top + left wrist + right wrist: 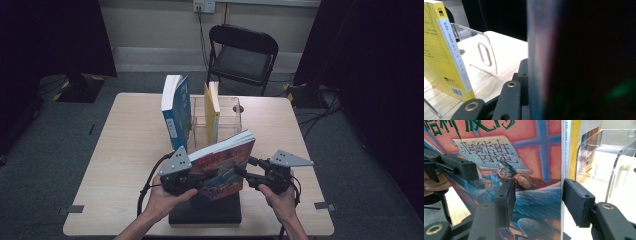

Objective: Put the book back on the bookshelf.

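Note:
A colourful illustrated book [225,165] hangs tilted above the table's front half. My left gripper [207,176] is shut on its lower left part, and one of its fingers [509,100] lies against the dark, blurred book [574,62]. My right gripper [242,172] stands at the book's right edge. In the right gripper view its jaws [539,200] straddle that edge of the book [534,165] with a gap at the cover side, so it is open. The left gripper [451,167] reaches across the cover from the left.
A clear acrylic book stand [230,117] sits mid-table with a yellow book [212,112] upright in it and a blue book [176,112] upright at its left. A flat black object [207,210] lies at the front edge. A black chair [242,52] stands behind the table.

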`<state>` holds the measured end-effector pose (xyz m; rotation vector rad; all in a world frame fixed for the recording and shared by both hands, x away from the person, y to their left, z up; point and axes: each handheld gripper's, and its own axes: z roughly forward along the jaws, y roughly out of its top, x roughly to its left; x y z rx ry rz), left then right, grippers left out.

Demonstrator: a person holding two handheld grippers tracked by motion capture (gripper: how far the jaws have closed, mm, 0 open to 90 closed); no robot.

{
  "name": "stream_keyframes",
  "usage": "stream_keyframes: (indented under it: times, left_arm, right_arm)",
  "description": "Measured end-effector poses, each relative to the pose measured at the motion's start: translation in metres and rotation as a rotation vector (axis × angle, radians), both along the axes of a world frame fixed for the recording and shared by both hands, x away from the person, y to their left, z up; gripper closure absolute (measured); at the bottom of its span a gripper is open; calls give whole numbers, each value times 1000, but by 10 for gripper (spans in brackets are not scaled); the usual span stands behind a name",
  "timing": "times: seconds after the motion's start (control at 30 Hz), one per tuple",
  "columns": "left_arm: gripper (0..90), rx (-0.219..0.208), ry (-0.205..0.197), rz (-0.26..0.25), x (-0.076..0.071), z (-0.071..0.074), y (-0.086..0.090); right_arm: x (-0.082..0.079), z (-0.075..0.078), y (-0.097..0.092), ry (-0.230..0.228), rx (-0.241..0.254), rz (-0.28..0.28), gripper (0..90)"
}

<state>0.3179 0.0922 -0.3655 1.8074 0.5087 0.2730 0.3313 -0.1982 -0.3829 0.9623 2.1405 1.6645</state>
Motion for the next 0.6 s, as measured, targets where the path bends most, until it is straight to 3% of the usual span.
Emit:
stream_keyframes:
  times: [0.1, 0.23, 0.43, 0.6]
  left_arm:
    - [668, -20, 18, -1, 0, 0, -1]
    - [738, -15, 11, 19, 0, 0, 0]
    - [744, -13, 3, 28, -2, -1, 0]
    - [744, -17, 8, 17, -1, -1, 1]
  right_arm:
    - [0, 0, 0, 2, 2, -1, 450]
    - [3, 2, 0, 14, -11, 10, 451]
    - [3, 1, 0, 11, -12, 18, 433]
    - [6, -15, 2, 69, -13, 27, 372]
